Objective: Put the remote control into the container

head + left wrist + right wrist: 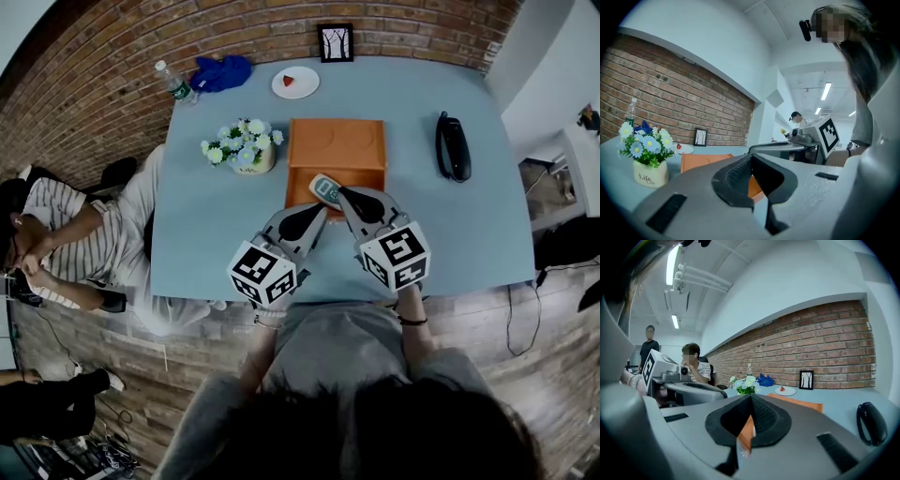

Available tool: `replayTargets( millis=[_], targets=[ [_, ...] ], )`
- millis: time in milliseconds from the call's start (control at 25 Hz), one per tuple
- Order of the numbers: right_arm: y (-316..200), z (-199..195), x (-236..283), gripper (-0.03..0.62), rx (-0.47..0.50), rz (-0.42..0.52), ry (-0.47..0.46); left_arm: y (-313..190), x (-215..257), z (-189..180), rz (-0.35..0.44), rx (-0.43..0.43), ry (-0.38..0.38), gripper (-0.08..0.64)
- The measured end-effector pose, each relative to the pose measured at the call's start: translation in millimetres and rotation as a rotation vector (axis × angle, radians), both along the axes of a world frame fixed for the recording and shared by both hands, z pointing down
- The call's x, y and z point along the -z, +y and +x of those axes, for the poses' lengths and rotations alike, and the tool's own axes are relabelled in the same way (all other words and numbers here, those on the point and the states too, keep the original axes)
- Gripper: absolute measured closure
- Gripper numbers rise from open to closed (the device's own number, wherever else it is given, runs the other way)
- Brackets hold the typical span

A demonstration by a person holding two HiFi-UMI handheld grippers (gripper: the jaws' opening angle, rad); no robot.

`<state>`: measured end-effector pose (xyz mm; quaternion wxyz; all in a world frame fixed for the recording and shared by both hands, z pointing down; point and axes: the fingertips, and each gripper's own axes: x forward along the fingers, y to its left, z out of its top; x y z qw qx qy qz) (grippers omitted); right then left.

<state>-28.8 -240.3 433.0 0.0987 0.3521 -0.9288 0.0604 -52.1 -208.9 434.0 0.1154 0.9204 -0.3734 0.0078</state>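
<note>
The orange container (337,141) sits open in the middle of the blue-grey table (216,216). A grey remote control (324,190) lies tilted over the container's front edge. My right gripper (341,192) is shut, and its tip touches the remote's right side; nothing shows between its jaws in the right gripper view (751,401). Just left of it, my left gripper (319,215) hovers above the table in front of the container, shut and empty (751,159). The container's orange wall (701,161) (797,402) lies ahead of both grippers.
A white pot of flowers (246,147) stands left of the container. A black handset (453,145) lies at the right. Along the back are a plate (295,82), a blue cloth (222,72), a bottle (174,84) and a picture frame (336,42). A person (75,244) sits at the table's left.
</note>
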Motion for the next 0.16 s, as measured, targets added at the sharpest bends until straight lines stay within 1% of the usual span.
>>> replayTargets(
  millis=[160],
  targets=[
    [-0.5,0.1,-4.2,0.594,0.006,-0.006,0.008,0.0,-3.5,-1.4,-0.005,0.011,-0.003,0.557]
  ],
)
